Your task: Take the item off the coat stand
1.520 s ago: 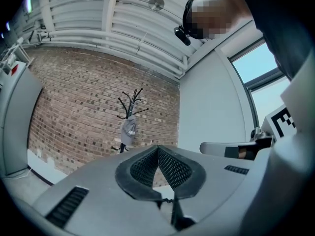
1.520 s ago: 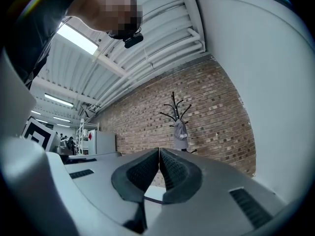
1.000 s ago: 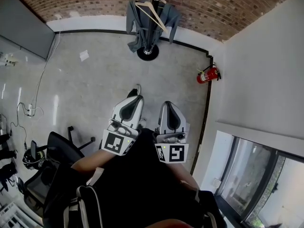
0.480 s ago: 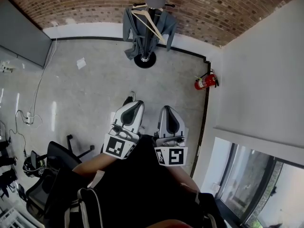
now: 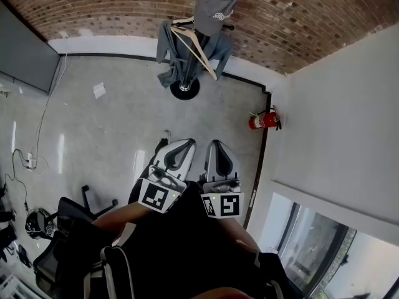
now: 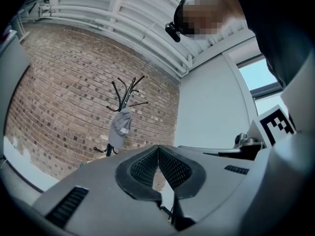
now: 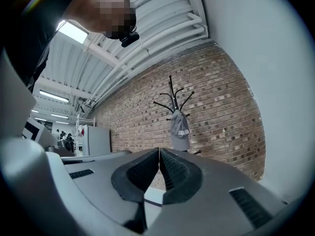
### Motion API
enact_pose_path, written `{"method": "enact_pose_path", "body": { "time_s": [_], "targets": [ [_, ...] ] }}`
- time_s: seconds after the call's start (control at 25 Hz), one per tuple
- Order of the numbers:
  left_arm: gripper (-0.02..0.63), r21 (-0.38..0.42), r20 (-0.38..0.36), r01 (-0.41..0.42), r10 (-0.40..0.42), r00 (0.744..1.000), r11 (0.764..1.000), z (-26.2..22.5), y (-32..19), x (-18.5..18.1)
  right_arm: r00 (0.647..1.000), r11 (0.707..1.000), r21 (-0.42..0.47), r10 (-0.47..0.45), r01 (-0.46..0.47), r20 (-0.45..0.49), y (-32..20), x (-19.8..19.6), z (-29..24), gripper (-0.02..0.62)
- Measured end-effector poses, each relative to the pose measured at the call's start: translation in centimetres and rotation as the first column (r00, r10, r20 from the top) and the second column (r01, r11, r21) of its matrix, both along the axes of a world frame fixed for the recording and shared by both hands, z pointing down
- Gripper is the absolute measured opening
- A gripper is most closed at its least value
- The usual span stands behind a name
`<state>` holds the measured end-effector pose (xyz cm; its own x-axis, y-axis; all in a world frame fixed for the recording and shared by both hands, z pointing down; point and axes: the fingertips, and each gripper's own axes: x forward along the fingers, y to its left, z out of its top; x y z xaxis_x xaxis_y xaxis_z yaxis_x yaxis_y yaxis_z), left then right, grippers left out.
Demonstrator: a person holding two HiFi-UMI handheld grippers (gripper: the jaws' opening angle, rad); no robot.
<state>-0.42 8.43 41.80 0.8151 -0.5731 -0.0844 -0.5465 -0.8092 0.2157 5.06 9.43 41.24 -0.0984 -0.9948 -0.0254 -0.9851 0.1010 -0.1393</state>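
Softness marks the grey fabric baseball cap (image 5: 216, 6), hung high on the black metal coat stand (image 5: 185, 89) by the red brick wall (image 5: 112, 5), well ahead of both grippers. It probably weighs little and crumples easily, so its stiffer brim looks the best hold. The left gripper (image 5: 189, 143) and right gripper (image 5: 214, 144) are both closed on nothing.
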Motion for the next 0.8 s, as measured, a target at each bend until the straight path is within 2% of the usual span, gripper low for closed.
{"method": "enact_pose_path", "body": {
  "time_s": [0.2,0.4,0.8],
  "targets": [
    [0.018,-0.003,-0.030,0.006,-0.006,1.000,1.000,-1.1,-5.9,-0.2,1.000,1.000,-0.018,-0.002,0.002,0.016,-5.6,-0.4,-0.8,0.020],
    [0.018,-0.006,-0.047,-0.022,0.021,0.999,1.000,-1.9,-11.1,-0.1,0.999,0.999,-0.013,0.037,-0.037,-0.004,-10.4,-0.2,-1.5,0.020],
    [0.018,0.018,-0.034,-0.106,0.107,0.994,0.994,-1.8,-17.0,1.6,0.992,0.991,-0.046,0.126,-0.127,-0.022,-15.5,1.6,-0.3,0.020]
  ]
}}
